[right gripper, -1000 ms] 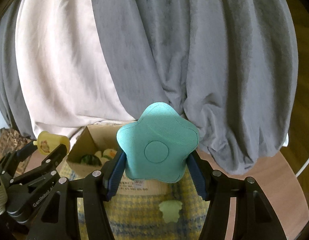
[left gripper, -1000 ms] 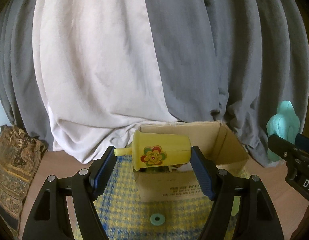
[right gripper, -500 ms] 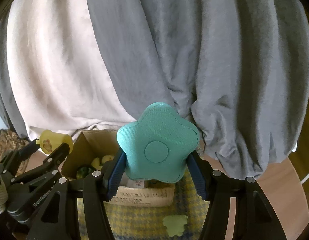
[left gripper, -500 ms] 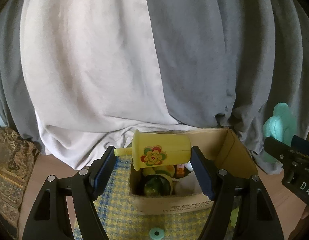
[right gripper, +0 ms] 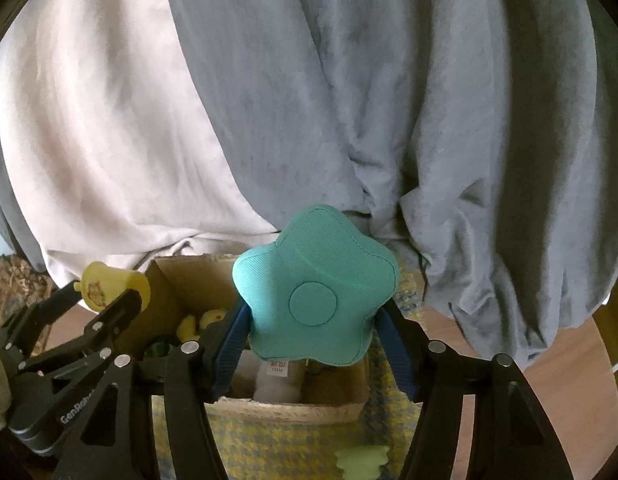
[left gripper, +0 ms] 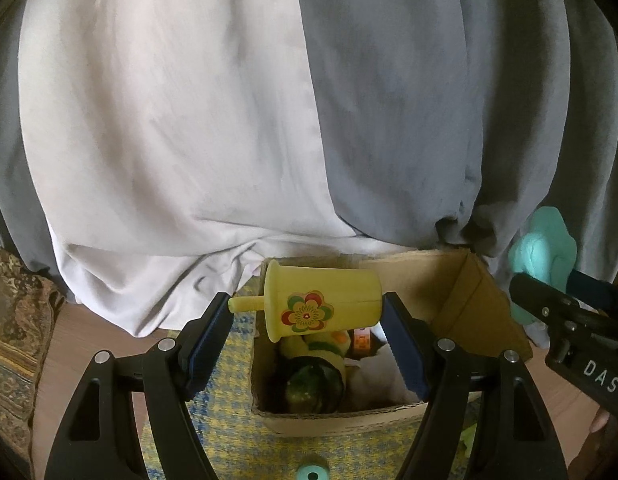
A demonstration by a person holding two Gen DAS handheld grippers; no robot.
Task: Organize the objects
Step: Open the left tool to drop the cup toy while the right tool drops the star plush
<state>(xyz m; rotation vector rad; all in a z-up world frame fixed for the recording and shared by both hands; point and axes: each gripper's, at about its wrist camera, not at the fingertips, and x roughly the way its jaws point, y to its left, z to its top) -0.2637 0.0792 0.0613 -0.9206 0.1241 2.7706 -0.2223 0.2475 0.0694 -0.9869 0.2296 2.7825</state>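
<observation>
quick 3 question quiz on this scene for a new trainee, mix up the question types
1. True or false: the yellow toy cup lies sideways between the pads of the left hand-held gripper.
2. Which item is between the pads of the right hand-held gripper? A) a red ball B) the teal star-shaped cushion C) a spoon
3. Fill in: both items hang over an open ____ that already has toys in it.

Key: 1 true. 2 B; its jaws are opening around the cushion. 3 cardboard box.
</observation>
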